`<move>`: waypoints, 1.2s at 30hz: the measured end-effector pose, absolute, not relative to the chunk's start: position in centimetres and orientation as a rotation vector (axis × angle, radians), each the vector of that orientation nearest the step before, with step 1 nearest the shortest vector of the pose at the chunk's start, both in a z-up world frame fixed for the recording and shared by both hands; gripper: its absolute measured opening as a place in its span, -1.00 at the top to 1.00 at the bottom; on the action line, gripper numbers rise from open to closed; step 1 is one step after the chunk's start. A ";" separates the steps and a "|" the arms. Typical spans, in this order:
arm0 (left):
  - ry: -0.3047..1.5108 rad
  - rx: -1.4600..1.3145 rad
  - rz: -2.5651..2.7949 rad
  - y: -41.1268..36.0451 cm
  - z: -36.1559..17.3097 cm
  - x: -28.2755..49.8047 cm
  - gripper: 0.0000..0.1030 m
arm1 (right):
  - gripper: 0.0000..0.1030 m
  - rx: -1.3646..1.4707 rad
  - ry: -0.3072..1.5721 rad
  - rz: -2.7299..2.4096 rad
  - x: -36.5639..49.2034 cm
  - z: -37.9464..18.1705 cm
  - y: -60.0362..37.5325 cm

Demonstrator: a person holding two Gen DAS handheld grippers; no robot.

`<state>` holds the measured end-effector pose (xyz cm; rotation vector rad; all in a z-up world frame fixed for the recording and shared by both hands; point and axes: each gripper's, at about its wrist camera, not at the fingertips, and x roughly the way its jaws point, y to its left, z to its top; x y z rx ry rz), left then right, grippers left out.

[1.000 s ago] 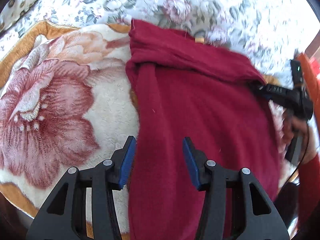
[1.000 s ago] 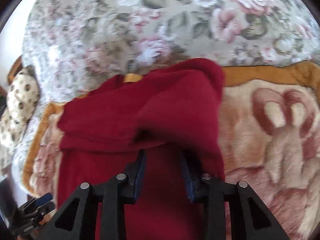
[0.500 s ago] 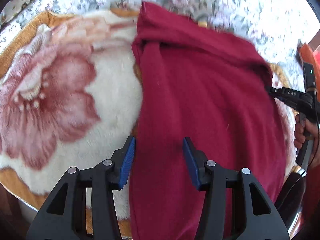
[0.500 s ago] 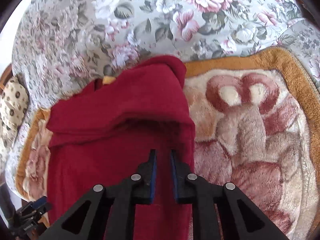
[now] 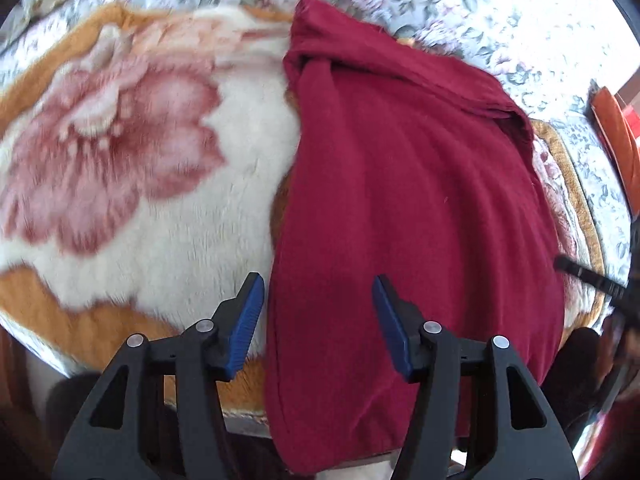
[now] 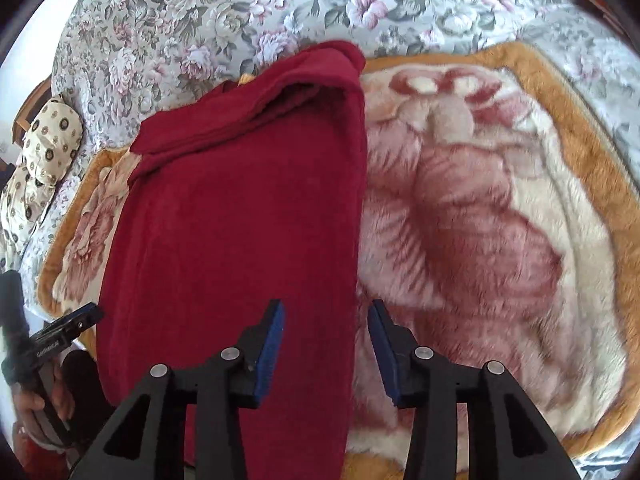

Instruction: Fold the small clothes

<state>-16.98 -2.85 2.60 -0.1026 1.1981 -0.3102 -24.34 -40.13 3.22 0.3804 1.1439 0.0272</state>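
Note:
A dark red garment lies folded into a long strip on the plush flower blanket, its near end hanging over the edge. My left gripper hovers over the strip's left edge, jaws opening, pads off the cloth. In the right wrist view the same garment fills the centre-left. My right gripper straddles the strip's right edge, jaws opening, nothing pinched. The far end of the garment is doubled over in a thick fold.
A grey floral bedspread lies beyond the blanket. A spotted cushion sits at the far left. The other gripper and a hand show at the lower left of the right wrist view; its dark tip reaches in from the right of the left wrist view.
My right gripper let go of the red cloth, opened and drew back toward the near end. My left gripper widened slightly and also slid nearer along the strip's left edge.

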 end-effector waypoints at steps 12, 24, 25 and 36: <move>1.179 -0.079 -0.308 -2.8 2.3 -18.4 -0.18 | 0.88 0.275 1.089 -0.033 -24.9 3.3 -40.2; 1.219 -0.165 -0.341 -0.9 2.1 -22.2 -0.18 | 0.21 0.407 1.160 0.054 -32.1 3.9 -39.0; 1.227 -0.176 -0.341 -0.7 2.0 -22.3 -0.18 | 0.21 0.409 1.163 0.061 -32.5 3.8 -38.9; 1.233 -0.308 -0.339 -0.2 1.0 -23.5 -0.59 | 0.18 0.461 1.236 0.109 -33.9 0.8 -37.7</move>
